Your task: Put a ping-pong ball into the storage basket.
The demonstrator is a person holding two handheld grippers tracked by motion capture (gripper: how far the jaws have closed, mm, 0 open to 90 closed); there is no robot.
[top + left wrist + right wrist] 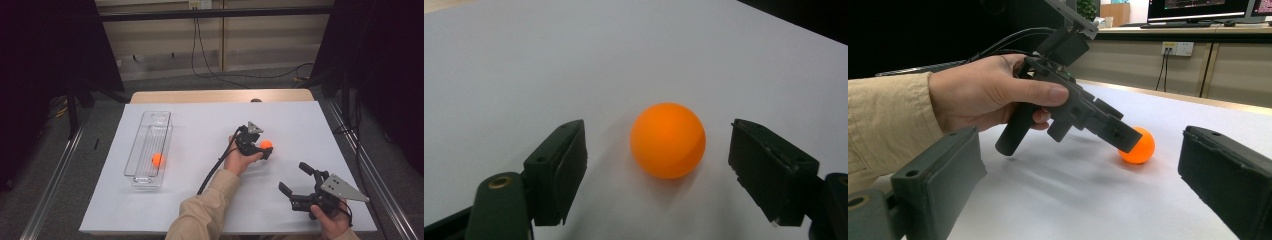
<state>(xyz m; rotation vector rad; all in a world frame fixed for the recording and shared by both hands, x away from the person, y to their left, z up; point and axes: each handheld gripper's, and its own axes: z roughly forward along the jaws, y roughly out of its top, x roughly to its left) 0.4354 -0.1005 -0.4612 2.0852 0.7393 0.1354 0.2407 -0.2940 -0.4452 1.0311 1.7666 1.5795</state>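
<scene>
One orange ball (157,159) is already lying in the clear tray (148,150). The left gripper (659,165) is bracketing the second ball (668,140) on the white surface (549,60), fingers half-wide and not yet touching it; gripping and carrying it are remaining. The right gripper (294,180) is waiting wide open, holding nothing.

a smooth, matt orange plastic ball (668,140) lies on a matt white paper-like sheet (210,130) covering a pale wooden table (220,95). the left gripper (265,151) looks like matt black plastic with a dull grey metal plate. a clear, glossy plastic tray (149,150) holds a second orange ball (157,159). the sleeve (205,210) is beige cloth.
</scene>
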